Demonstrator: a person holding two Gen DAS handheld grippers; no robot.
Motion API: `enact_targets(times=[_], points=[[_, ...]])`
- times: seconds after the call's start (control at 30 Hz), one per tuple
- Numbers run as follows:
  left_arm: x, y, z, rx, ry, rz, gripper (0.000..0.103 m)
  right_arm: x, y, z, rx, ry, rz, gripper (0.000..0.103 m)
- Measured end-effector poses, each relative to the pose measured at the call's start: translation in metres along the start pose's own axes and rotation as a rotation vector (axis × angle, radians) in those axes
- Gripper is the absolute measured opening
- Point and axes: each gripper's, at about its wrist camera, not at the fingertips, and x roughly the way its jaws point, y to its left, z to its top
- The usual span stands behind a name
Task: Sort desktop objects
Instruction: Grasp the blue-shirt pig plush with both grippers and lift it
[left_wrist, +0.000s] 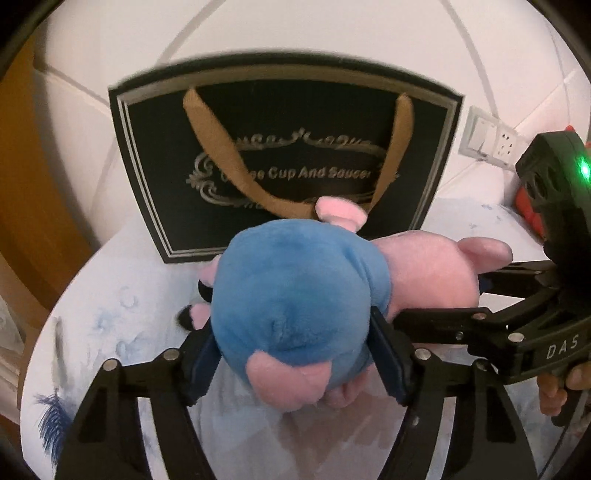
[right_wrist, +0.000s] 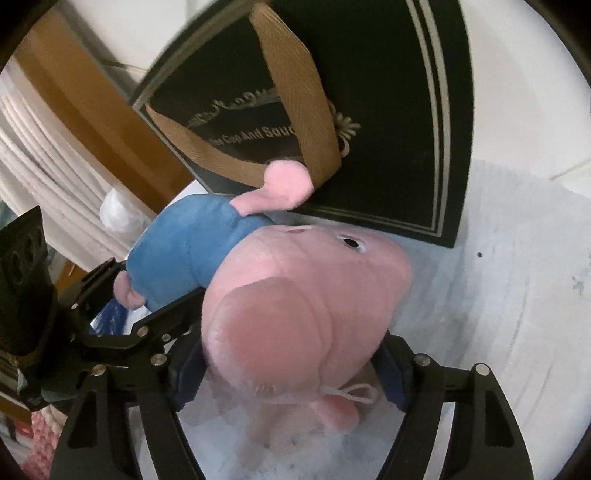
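Note:
A plush pig toy (left_wrist: 295, 295) with a blue body and pink head hangs above the table, held by both grippers. My left gripper (left_wrist: 295, 354) is shut on its blue body. My right gripper (right_wrist: 291, 373) is shut on its pink head (right_wrist: 310, 306); it also shows in the left wrist view (left_wrist: 476, 295), reaching in from the right. A black gift bag (left_wrist: 288, 162) with tan handles, marked "Coffee Cup And Saucer", stands just behind the toy; it shows in the right wrist view (right_wrist: 399, 110) too.
The table has a pale cloth with blue prints (left_wrist: 110, 332). A white tiled wall with a socket plate (left_wrist: 491, 136) is behind. A red object (left_wrist: 528, 206) lies at the right. A wooden frame (right_wrist: 92, 103) and white fabric (right_wrist: 33, 162) are at the left.

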Motion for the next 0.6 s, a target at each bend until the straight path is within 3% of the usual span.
enact_targets(times=[0.27, 0.47, 0.6], points=[[-0.067, -0.034, 0.018, 0.015, -0.106, 0.009, 0.072, -0.064, 0.023, -0.005, -0.046, -0.089, 0.001, 0.077], [-0.135, -0.083, 0.037, 0.026, -0.192, -0.013, 0.072, -0.146, 0.049, -0.018, -0.064, -0.178, -0.013, 0.077], [-0.196, -0.126, 0.045, 0.069, -0.264, -0.041, 0.072, -0.221, 0.064, -0.041, -0.071, -0.257, -0.041, 0.077]])
